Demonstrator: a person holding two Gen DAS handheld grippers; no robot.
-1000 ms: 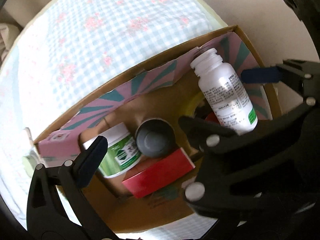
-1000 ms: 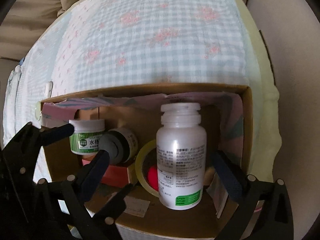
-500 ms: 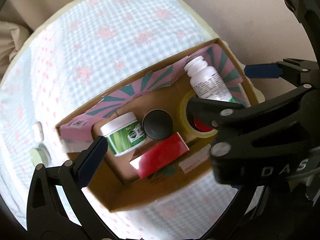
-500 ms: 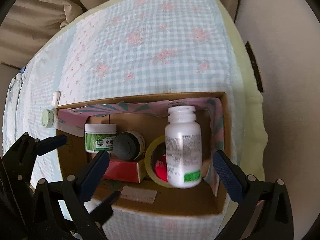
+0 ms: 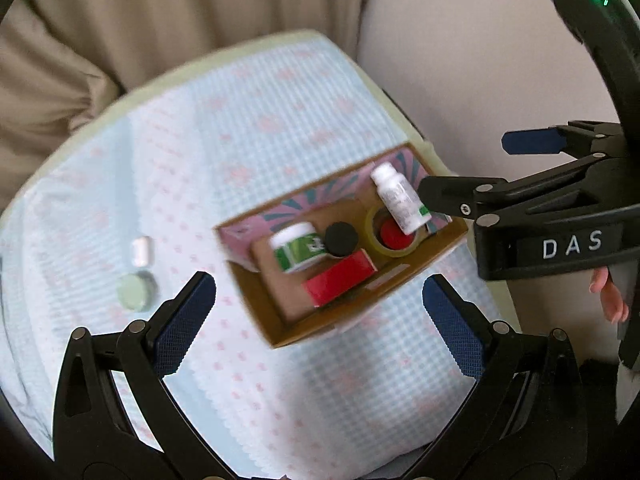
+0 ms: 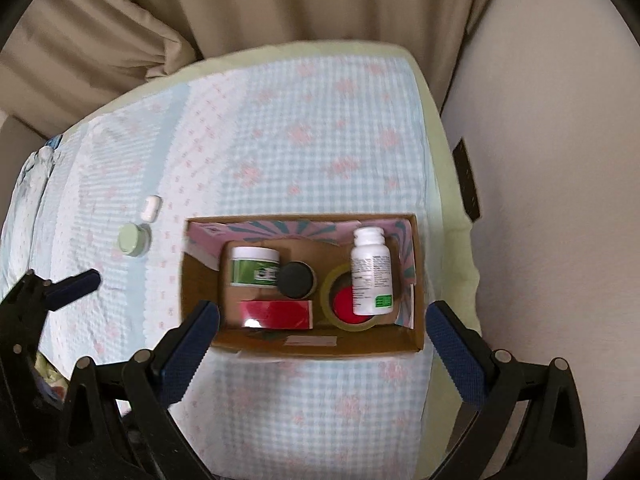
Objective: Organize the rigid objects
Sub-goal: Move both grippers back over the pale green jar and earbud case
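Observation:
An open cardboard box point(image 6: 320, 345) point(image 5: 276, 320) lies on the checked bed cover. In it lie a white pill bottle point(image 6: 371, 276) point(image 5: 398, 199), a green-labelled white jar point(image 6: 255, 267) point(image 5: 298, 247), a black-lidded jar point(image 6: 296, 279) point(image 5: 341, 237), a red flat box point(image 6: 276, 313) point(image 5: 338, 277) and a tape roll point(image 6: 344, 300) point(image 5: 390, 235) around a red lid. My left gripper point(image 5: 320, 320) is open and empty, held high above the box. My right gripper point(image 6: 322, 344) is open and empty, also well above it.
A pale green round jar point(image 6: 134, 239) point(image 5: 135, 291) and a small white case point(image 6: 151, 208) point(image 5: 142, 250) lie on the cover left of the box. Beige curtains point(image 6: 160, 20) hang behind the bed; a wall point(image 6: 540, 160) stands to the right.
Both grippers have pulled up and back from the box, which now looks much smaller. The white bottle stays lying in the box where the right gripper left it.

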